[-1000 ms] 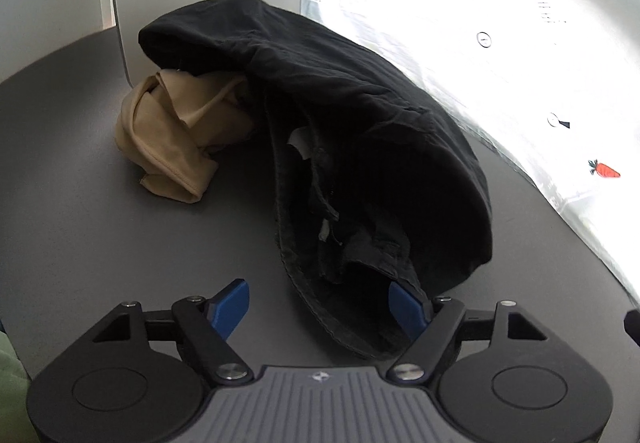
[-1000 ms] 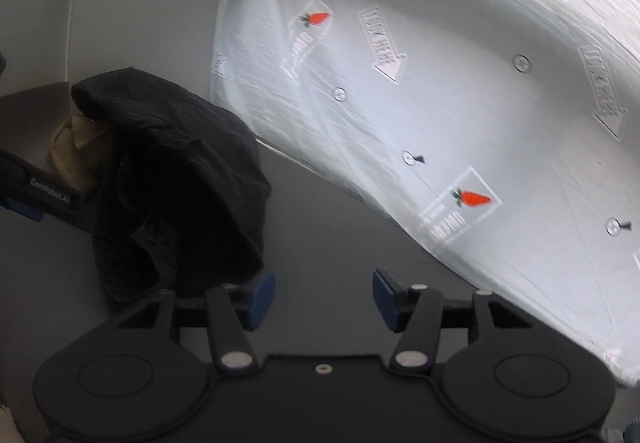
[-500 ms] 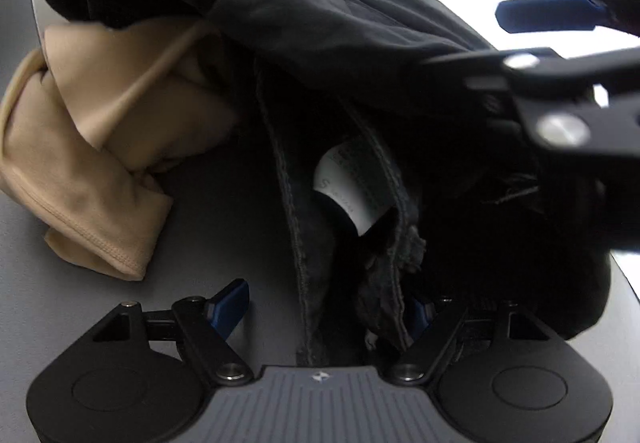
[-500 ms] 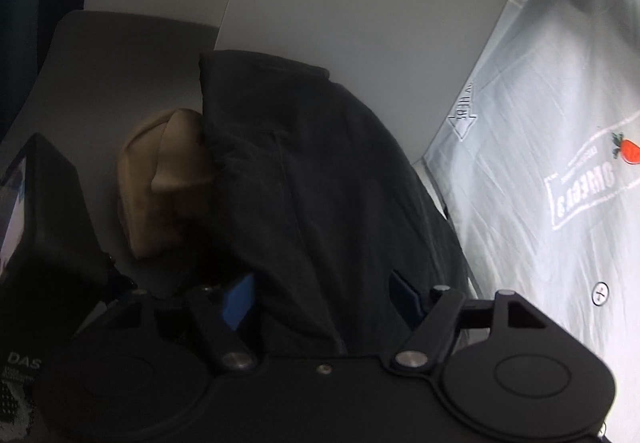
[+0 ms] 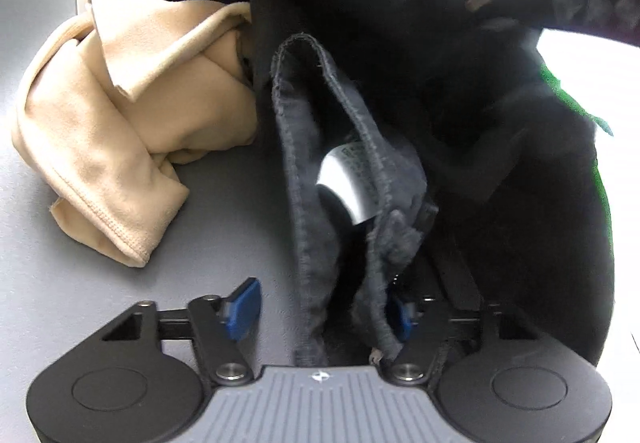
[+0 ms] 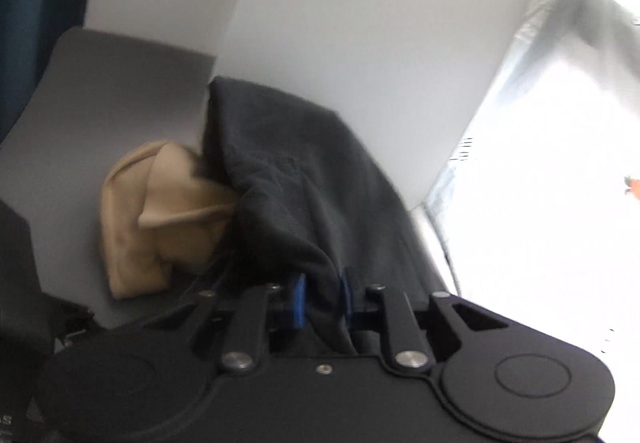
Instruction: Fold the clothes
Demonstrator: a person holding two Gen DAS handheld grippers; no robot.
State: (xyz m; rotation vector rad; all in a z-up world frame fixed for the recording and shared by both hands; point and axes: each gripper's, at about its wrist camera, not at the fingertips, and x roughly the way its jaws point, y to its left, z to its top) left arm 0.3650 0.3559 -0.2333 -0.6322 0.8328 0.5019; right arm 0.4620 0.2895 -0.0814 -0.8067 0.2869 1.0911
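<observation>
Left claw (image 5: 320, 311) spread wide, blue pads (image 5: 242, 309) apart, a stitched hem of the black garment (image 5: 400, 63) lying between them but not pinched; the right pad is half buried in the cloth. Right claw (image 6: 322, 301) clenched on a fold of the same black garment (image 6: 304, 179), blue pads pressing the cloth from both sides. In the left view the garment rises in front of the claw, its hem looping up and back down, with a white label (image 5: 346, 179) showing inside the loop. Part of the right claw's black body crosses the upper right of that view, blurred. Left of the black garment lies a crumpled tan garment (image 5: 112, 131) on the grey counter (image 5: 60, 283), touching the black one, whose upper edge drapes over it. In the right view the tan garment (image 6: 156, 219) sits just left of the black one, partly tucked under its edge, both on the counter (image 6: 100, 91). Behind the black garment stands a white panel (image 6: 360, 43), the garment's far end up against it. Right of the garment a bright white sheet (image 6: 540, 203) lies washed out, with a small orange mark near the frame edge. Right view is motion-blurred.
</observation>
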